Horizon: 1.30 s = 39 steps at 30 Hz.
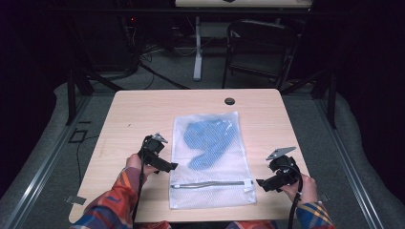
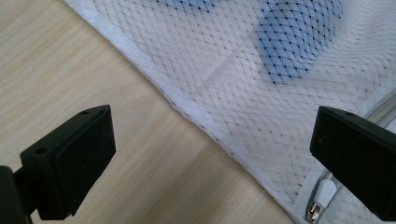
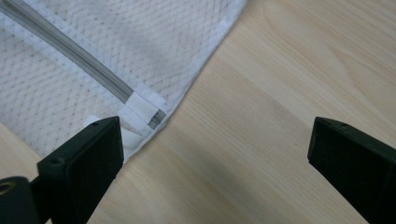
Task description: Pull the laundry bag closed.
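Observation:
A white mesh laundry bag [image 1: 210, 160] lies flat in the middle of the wooden table [image 1: 143, 109], with a blue garment [image 1: 208, 138] inside it. Its grey zipper [image 1: 207, 183] runs across the near end. My left gripper [image 1: 167, 166] is open at the bag's left edge; in the left gripper view its jaws straddle the bag's hem [image 2: 187, 109], with the white zipper pull [image 2: 323, 193] close to the right jaw. My right gripper [image 1: 265, 183] is open just off the bag's near right corner [image 3: 154, 116], where the zipper [image 3: 70, 46] ends.
A round cable hole [image 1: 229, 101] sits near the table's far edge. Behind the table stand a dark chair [image 1: 260, 47] and a white desk leg [image 1: 197, 47]. Bare wood lies left and right of the bag.

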Motion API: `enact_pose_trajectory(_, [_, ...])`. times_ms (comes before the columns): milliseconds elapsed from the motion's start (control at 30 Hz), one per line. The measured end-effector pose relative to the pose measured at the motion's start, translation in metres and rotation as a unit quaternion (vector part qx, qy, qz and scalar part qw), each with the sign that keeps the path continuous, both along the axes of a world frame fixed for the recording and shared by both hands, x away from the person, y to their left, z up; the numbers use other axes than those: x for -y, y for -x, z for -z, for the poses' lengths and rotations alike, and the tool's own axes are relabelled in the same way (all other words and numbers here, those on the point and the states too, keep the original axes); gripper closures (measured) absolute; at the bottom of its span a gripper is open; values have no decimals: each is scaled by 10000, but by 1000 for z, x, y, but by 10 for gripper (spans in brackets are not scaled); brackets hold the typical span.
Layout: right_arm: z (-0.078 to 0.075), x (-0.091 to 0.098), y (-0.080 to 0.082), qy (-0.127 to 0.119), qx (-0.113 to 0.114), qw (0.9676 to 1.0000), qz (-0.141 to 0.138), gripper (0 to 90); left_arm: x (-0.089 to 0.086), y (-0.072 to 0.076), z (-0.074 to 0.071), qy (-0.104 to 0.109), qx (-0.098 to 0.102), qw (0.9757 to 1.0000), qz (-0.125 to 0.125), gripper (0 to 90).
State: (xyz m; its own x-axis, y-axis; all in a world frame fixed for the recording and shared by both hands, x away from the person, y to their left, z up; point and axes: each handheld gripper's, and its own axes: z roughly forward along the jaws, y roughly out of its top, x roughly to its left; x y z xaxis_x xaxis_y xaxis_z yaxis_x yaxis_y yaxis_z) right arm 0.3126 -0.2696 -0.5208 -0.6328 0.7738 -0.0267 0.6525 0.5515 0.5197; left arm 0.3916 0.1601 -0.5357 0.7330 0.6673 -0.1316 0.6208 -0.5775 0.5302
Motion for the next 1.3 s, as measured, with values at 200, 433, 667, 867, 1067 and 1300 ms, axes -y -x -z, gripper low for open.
enact_pose_trajectory(200, [-4, -4, 3, -99, 132, 9999, -25, 39, 0, 0, 1, 24, -43, 10000, 31, 3])
enact_pose_trajectory(433, [-7, -13, 3, -246, 98, 9994, -227, 48, 1, 0, 3, 34, -95, 9999, 109, 3])
enact_pose_trajectory(667, [-7, -26, 3, -264, 46, 9988, -410, 88, 6, 2, 2, -28, -138, 9997, 217, 3])
enact_pose_trajectory(867, [-9, -36, 5, -290, 10, 9980, -562, 87, 11, 3, 4, -32, -178, 9992, 355, 3])
enact_pose_trajectory(1067, [-10, -45, 4, -327, -15, 9977, -601, 109, 10, 3, 4, 206, -212, 9989, 365, 2])
enact_pose_trajectory(1300, [-9, -62, 4, -344, -100, 9967, -734, 142, 14, 4, 5, 213, -299, 9984, 438, 3])
